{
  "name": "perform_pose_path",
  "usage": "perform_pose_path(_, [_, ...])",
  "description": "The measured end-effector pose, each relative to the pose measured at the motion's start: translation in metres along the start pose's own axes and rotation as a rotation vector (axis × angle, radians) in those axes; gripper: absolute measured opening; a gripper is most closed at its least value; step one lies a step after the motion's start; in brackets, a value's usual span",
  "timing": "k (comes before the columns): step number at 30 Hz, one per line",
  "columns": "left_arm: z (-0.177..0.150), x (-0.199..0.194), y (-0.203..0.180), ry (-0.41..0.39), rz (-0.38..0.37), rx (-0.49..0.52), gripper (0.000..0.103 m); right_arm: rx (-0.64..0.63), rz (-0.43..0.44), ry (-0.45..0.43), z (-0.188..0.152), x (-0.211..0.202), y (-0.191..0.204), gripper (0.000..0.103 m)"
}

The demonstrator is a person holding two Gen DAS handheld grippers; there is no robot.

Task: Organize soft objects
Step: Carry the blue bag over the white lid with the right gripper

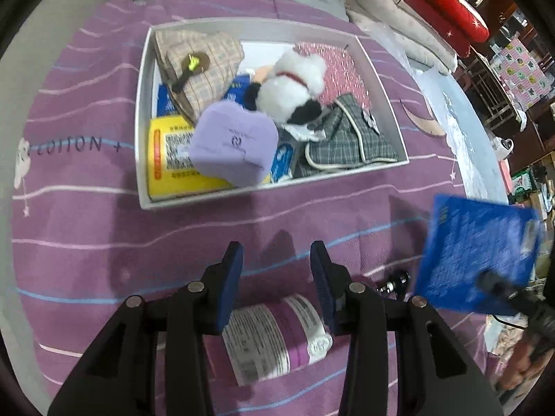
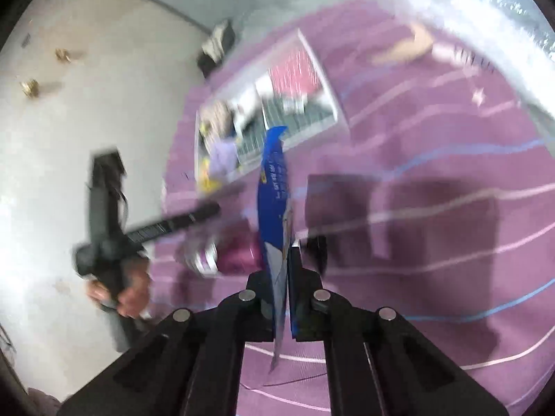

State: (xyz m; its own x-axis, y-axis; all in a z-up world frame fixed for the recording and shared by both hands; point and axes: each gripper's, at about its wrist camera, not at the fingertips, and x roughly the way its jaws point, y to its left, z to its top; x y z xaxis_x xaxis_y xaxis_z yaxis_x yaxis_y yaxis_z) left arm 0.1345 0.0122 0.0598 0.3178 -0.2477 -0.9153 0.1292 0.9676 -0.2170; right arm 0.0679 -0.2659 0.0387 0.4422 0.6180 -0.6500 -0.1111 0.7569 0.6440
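Lifting a flat blue plastic packet point(image 2: 274, 208) edge-on, the right hand-held gripper point(image 2: 286, 284) has its jaws pinched shut on the packet's lower edge; the thin pack hangs upright between the pads, clear of the purple striped bedspread point(image 2: 433, 242). Gripping by one edge probably keeps the sheet-like pack from folding.

Left hand-held gripper point(image 1: 275, 253) hovers with jaws part-open and nothing between the pads. Just below it on the bedspread lies a rolled purple-and-white labelled soft pack point(image 1: 277, 336), loose, seemingly the next candidate.

White shallow cardboard box point(image 1: 145, 111) sits further up the bed, well apart from both grippers. Already in it:
- beige checked fabric pouch point(image 1: 197, 59), far left corner
- black-and-white plush toy point(image 1: 295, 86), centre
- grey plaid folded cloth point(image 1: 350, 138), right side
- lilac soft block point(image 1: 236, 142), resting on top of a yellow barcode packet point(image 1: 170, 159)
- pink dotted cloth point(image 1: 333, 66), far right corner

Judgement: the blue packet is bound for the box. Contents are heaped, so free space looks scarce; sliding the packet in flat along a wall may suit. Right view is motion-blurred, so fine detail is uncertain.
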Motion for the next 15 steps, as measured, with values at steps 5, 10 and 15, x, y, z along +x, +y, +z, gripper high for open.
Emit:
perform_pose_path(5, [0.002, -0.006, -0.002, -0.055, -0.009, -0.003, 0.042, 0.003, 0.049, -0.017, 0.008, -0.006, 0.004, 0.002])
perform_pose_path(10, [0.005, -0.012, 0.003, -0.132, 0.005, -0.038, 0.053, -0.015, 0.061, 0.02, 0.017, 0.017, 0.015, 0.003])
perform_pose_path(15, [0.011, 0.003, 0.011, -0.104, 0.051, -0.059, 0.055, -0.038, 0.098, 0.032, 0.034, 0.031, 0.025, 0.002])
